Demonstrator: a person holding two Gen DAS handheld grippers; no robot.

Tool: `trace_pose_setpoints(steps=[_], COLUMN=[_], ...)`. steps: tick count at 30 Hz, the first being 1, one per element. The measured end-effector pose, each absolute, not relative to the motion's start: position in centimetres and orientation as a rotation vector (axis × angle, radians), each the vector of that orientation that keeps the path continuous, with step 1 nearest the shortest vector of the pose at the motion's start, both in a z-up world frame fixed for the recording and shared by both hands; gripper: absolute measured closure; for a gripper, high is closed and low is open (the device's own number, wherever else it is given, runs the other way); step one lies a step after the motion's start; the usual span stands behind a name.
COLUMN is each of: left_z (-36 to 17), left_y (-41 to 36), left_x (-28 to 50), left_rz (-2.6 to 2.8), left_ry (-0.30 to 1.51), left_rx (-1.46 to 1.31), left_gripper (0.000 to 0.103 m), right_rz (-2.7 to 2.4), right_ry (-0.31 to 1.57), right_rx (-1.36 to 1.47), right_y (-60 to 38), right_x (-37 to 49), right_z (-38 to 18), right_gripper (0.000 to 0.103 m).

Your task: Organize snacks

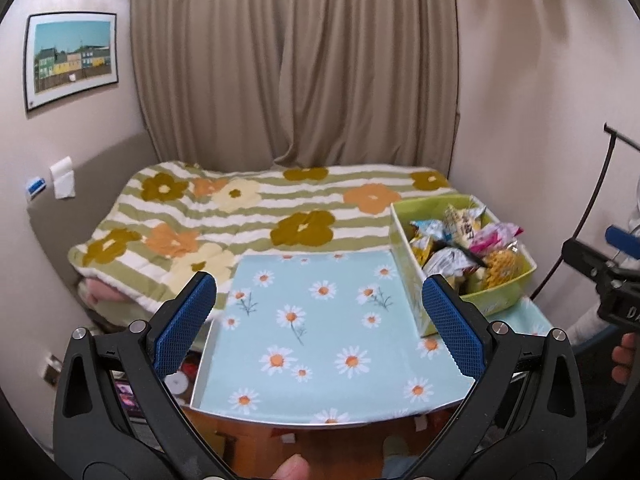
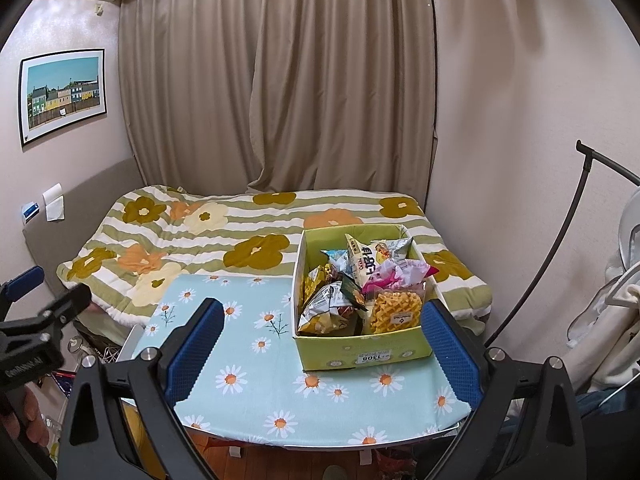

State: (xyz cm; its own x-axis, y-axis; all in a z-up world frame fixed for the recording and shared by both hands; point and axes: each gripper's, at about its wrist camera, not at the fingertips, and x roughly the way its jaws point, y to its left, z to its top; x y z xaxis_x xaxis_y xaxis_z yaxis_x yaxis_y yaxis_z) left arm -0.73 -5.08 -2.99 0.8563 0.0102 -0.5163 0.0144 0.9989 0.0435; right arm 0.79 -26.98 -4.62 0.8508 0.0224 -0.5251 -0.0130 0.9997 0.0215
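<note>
Both my left gripper (image 1: 320,320) and right gripper (image 2: 322,344) hang spread wide and empty; crinkly snack bags (image 2: 356,288) heaped in the green box (image 2: 360,354) may slip or spill when grabbed

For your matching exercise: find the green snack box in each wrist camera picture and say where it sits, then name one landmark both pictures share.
Left wrist view: the green snack box sits at the right, on the table's far right corner, partly behind the left claw's right finger.
Right wrist view: the box sits right of centre, between the open claw's fingers.
Shared landmark: the daisy tablecloth.
</note>
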Motion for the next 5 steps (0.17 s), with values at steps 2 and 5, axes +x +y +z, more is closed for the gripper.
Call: trace_pose_setpoints(steps=[2, 5], left_z=[-3.47, -3.92], left_y=[-4.89, -4.65], left_x=[-0.57, -0.53], left_rz=[-0.031, -0.042], left_ry=[0.558, 0.568], left_rx=[0.019, -0.001], left_gripper=[0.001, 0.001], right_rz=[0.022, 0.025], right_ry=[0.557, 0.563], right_rx=[0.017, 0.016], right_y=[-26.78, -26.66], right_x=[0.74, 0.65], right_z=[-4.95, -5.31], right_gripper=[0.005, 0.005])
